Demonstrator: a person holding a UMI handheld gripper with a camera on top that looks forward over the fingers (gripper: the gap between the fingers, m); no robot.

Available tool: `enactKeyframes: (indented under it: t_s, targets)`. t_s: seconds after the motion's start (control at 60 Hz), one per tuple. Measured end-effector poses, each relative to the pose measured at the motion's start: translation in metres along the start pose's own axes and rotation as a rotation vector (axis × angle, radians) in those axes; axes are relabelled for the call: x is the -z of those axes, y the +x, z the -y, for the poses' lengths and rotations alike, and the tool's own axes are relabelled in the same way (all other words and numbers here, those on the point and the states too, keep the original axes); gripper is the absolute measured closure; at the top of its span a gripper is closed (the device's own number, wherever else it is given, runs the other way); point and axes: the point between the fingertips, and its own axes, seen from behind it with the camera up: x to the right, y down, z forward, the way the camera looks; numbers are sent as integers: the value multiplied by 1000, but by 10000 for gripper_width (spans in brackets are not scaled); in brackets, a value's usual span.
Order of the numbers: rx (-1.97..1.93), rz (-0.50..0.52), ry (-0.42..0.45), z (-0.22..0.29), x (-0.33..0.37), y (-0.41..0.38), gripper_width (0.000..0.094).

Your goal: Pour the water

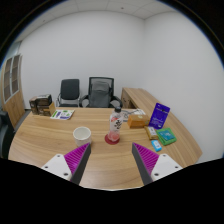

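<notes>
On the wooden table (100, 160), a clear plastic bottle (115, 124) with a label stands beyond my fingers, a little right of centre. A red cup (112, 138) sits just in front of the bottle's base. A white bowl-like cup (82, 133) stands to the left of them. My gripper (112, 162) is open, its two fingers with purple pads (78, 158) spread wide above the table. Nothing lies between them. The bottle and cups are well ahead of the fingertips.
A yellow box (159, 133), a purple packet (162, 114) and teal items (167, 139) lie right of the bottle. A brown box (41, 103) and papers (62, 114) sit at the far left. Two black chairs (100, 93) stand behind the table.
</notes>
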Motion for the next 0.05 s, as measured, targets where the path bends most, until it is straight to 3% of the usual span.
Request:
enactKeyframes:
  t_s: [0.05]
  targets:
    - [-2, 5, 0, 0, 0, -2, 83]
